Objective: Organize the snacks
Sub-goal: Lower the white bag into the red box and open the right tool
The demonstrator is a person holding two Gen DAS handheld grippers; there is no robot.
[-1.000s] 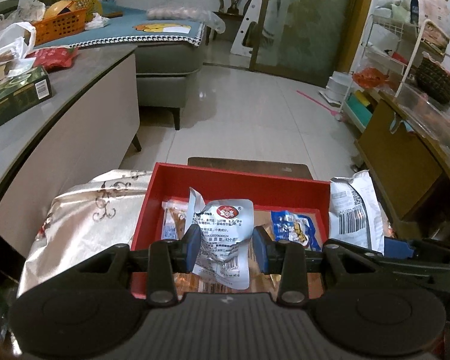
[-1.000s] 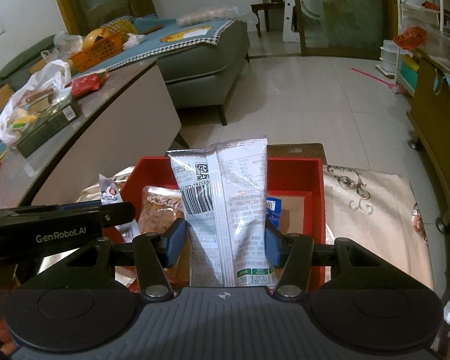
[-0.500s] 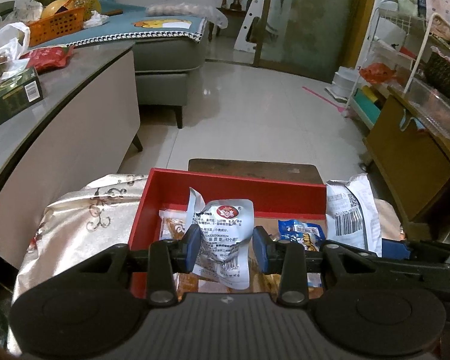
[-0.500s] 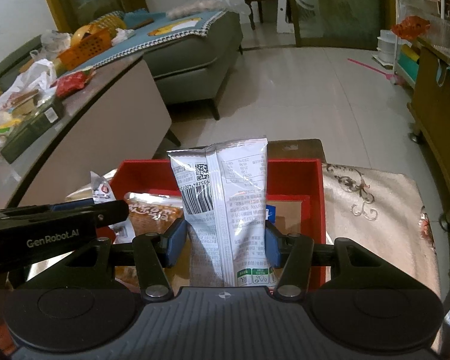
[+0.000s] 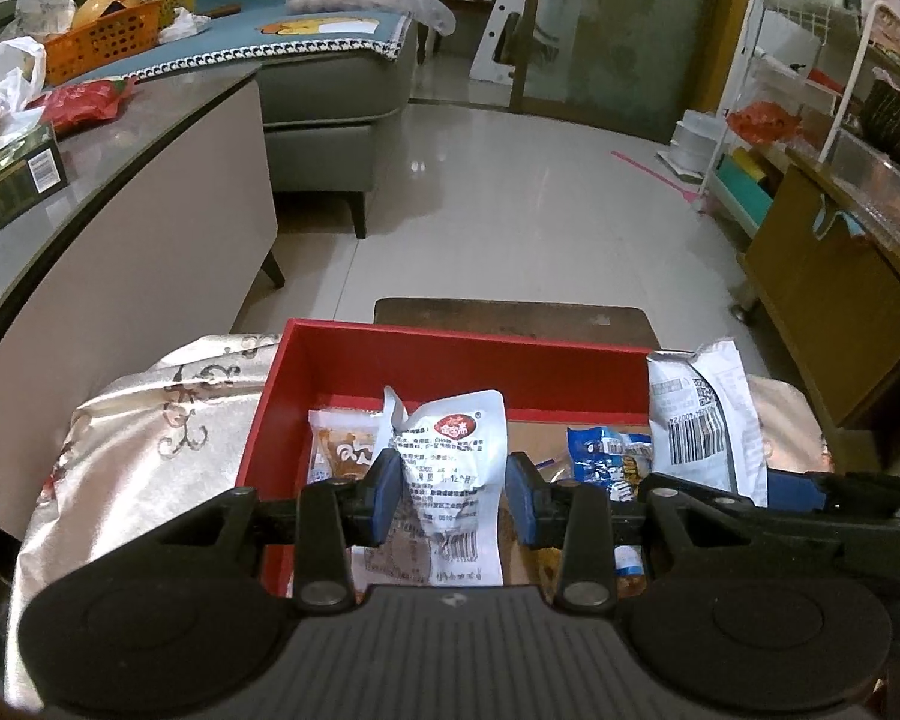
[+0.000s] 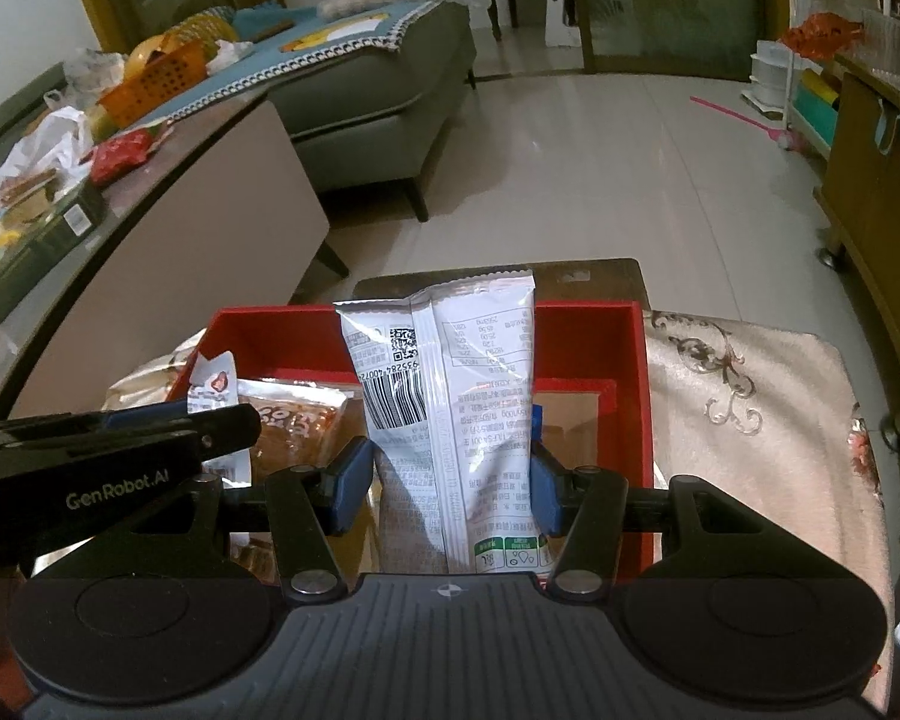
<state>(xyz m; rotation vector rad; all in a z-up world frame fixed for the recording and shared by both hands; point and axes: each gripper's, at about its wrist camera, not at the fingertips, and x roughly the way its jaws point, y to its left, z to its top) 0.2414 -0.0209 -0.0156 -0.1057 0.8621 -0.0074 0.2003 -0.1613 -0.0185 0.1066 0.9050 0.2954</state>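
Two grippers, each clamped on a snack packet, over a red box.

In the left wrist view, low centre, the left gripper [image 5: 453, 495] has its blue pads pressed on a small white pouch [image 5: 453, 450] with a red emblem; behind it the red box [image 5: 450, 354] sits on a patterned cloth [image 5: 150, 450], holding an orange packet [image 5: 339, 450] at left and a blue packet [image 5: 606, 459] at right. In the right wrist view, centre, the right gripper [image 6: 447, 489] is closed on a tall white packet [image 6: 450, 396] standing upright above the box.
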